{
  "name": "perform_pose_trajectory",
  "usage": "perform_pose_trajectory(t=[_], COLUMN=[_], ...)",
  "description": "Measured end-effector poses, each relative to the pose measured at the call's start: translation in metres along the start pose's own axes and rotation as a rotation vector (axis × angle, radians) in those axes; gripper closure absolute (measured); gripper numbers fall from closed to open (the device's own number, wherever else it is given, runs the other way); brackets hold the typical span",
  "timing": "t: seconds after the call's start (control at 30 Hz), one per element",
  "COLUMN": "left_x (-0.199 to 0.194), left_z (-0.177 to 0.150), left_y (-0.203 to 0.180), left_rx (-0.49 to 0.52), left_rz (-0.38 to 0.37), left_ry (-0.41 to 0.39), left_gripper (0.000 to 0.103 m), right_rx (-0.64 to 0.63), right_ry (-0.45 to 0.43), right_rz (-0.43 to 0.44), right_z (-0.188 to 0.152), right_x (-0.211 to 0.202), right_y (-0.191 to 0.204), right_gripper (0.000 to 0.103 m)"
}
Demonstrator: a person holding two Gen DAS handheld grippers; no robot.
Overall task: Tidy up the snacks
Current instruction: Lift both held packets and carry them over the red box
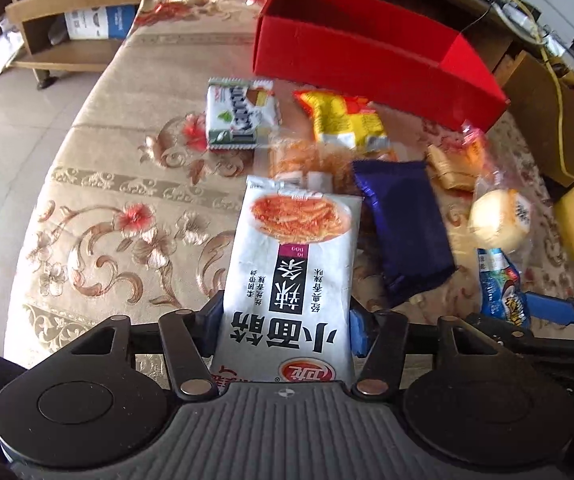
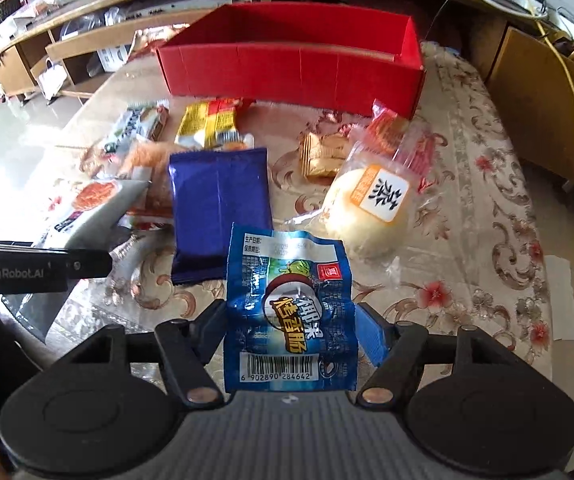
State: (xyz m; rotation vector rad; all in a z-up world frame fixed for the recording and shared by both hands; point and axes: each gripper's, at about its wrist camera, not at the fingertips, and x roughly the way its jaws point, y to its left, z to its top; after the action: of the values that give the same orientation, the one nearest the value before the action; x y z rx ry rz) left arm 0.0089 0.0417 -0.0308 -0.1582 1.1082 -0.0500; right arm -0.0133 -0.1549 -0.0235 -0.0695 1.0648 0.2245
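The red box [image 2: 291, 68] at the top of both frames looks empty, so the sorting seems barely begun. The left tool [image 1: 287, 320] is closed on a white noodle pack [image 1: 291, 280]; the right tool [image 2: 291, 320] is closed on a blue sausage pack [image 2: 287, 304]. On the worktop [image 1: 99, 208] lie a purple pack [image 2: 219, 204], yellow pack [image 2: 211, 124], bun [image 2: 367, 208] and others. Only the right view shows the box's inside.

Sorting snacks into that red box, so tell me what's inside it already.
The red box shows only bare red inner walls. Its floor is hidden behind the near wall in both views, so anything lying flat inside cannot be seen.
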Motion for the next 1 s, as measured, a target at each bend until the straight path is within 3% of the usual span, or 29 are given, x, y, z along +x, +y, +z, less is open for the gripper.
perform_pose_trajectory(t=[0.23,0.5,0.8,1.0], left_x=[-0.012,-0.017,-0.028,-0.011], left_z=[0.005,0.018,0.058,0.097], left_y=[-0.006,-0.014,-0.029,-0.047], left_rx=[0.0,-0.027,-0.031,-0.004], left_rz=[-0.034,-0.077,-0.063,-0.067], left_ry=[-0.022,-0.03,-0.109,-0.139], left_gripper=[0.046,0.048,0.048,0.048], right_rx=[-0.012,0.045,0.095,0.133], right_ry=[-0.04,-0.085,-0.15,-0.171], right_rz=[0.012,0.093,0.12,0.112], right_z=[0.009,0.026,0.069,0.106], right_x=[-0.015,-0.023,-0.021,-0.008], right_y=[0.005,-0.009,-0.025,-0.042], right_gripper=[0.034,0.034,0.034,0.034])
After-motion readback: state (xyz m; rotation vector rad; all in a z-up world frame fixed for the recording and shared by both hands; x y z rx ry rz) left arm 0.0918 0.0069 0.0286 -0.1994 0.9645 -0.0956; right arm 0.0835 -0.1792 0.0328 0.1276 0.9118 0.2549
